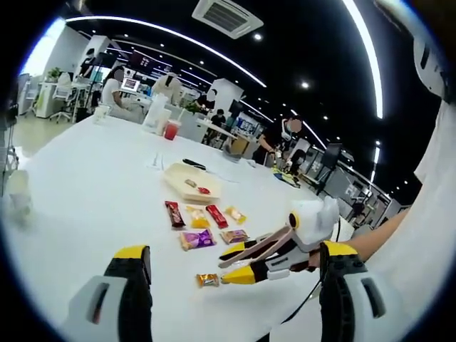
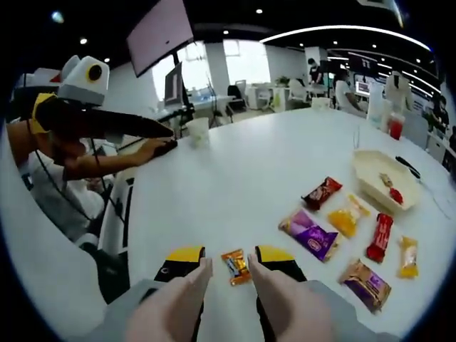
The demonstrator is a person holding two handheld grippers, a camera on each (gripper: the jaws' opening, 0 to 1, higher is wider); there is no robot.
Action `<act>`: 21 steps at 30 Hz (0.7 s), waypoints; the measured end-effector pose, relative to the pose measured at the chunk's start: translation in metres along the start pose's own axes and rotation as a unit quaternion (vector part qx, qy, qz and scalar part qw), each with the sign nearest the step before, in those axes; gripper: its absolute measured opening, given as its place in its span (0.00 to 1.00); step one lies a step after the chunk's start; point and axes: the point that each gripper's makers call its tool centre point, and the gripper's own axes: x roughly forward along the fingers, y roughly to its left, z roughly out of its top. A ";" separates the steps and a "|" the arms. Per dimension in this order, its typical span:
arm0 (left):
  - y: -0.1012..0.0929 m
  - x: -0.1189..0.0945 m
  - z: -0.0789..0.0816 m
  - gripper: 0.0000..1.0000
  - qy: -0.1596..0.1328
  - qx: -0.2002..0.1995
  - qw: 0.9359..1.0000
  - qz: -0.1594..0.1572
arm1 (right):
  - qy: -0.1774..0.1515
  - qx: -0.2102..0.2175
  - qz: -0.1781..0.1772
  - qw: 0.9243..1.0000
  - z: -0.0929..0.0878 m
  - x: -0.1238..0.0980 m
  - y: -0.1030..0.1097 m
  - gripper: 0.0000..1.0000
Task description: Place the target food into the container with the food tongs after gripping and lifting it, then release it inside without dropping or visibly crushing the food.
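Observation:
A small orange candy (image 2: pixel 235 267) lies on the white table (image 2: pixel 271 171), between the two beige arms of the food tongs (image 2: pixel 187 296). My right gripper (image 2: pixel 229 254) is shut on the tongs, whose tips stand apart on either side of the candy, low over the table. In the left gripper view the same candy (image 1: pixel 207 280) sits just left of the right gripper (image 1: pixel 236 262) and its tongs (image 1: pixel 274 246). The cream container (image 1: pixel 187 174) lies further back with a red piece of food inside. My left gripper (image 1: pixel 234 249) is open and holds nothing.
Several wrapped snacks lie between candy and container: a purple packet (image 2: pixel 308 235), a brown one (image 2: pixel 365 279), red bars (image 2: pixel 380 237), yellow packets (image 2: pixel 348 216). A person's hand (image 2: pixel 153 149) rests on the table at left. Cups and a red drink (image 1: pixel 171 130) stand far back.

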 end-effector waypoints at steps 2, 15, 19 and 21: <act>-0.001 0.000 0.000 0.99 0.001 0.000 1.000 -0.001 | 0.002 -0.003 0.000 1.000 -0.001 0.001 0.000 0.27; 0.003 -0.005 0.001 0.99 -0.006 -0.007 1.000 0.009 | 0.017 -0.007 -0.005 1.000 -0.015 0.010 -0.002 0.27; 0.004 -0.006 -0.002 0.99 -0.003 -0.011 1.000 0.011 | 0.021 -0.002 -0.005 1.000 -0.019 0.011 -0.002 0.27; 0.004 -0.006 -0.002 0.99 -0.005 -0.017 1.000 0.012 | 0.020 -0.003 -0.009 1.000 -0.019 0.011 -0.002 0.27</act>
